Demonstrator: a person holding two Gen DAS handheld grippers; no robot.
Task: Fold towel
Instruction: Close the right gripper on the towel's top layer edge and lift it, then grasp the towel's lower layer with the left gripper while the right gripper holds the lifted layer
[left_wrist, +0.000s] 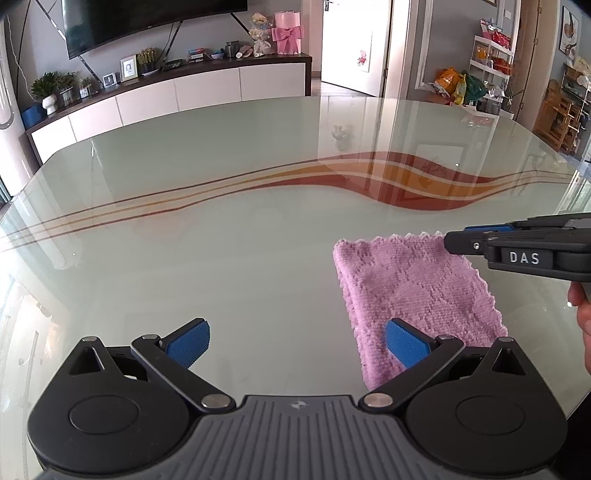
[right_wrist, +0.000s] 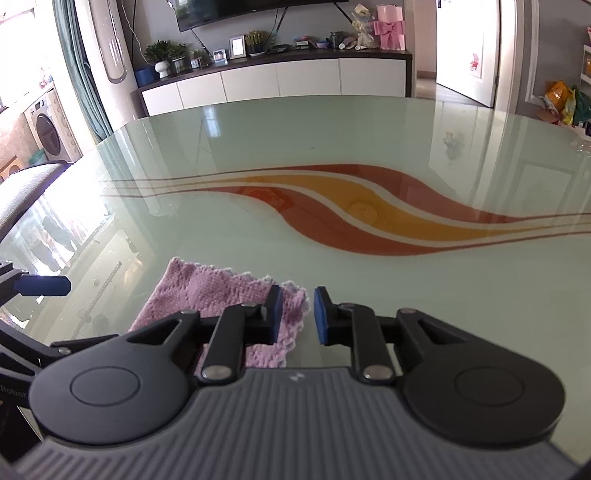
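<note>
A pink folded towel (left_wrist: 413, 291) lies flat on the glass table (left_wrist: 221, 258), its scalloped edges to the far and right sides. My left gripper (left_wrist: 297, 345) is open wide just above the table; its right pad (left_wrist: 406, 347) hangs over the towel's near left part and its left pad over bare glass. My right gripper (left_wrist: 452, 243) reaches in from the right at the towel's far right corner. In the right wrist view the towel (right_wrist: 207, 295) lies under the right gripper (right_wrist: 297, 315), whose jaws stand a narrow gap apart with the towel's corner below them, not pinched.
The table (right_wrist: 369, 147) carries a red and orange wave pattern across its middle. A person's hand (left_wrist: 583, 314) holds the right gripper at the right edge. The left gripper's blue pad (right_wrist: 44, 285) shows at the far left. A white sideboard (left_wrist: 184, 96) stands beyond the table.
</note>
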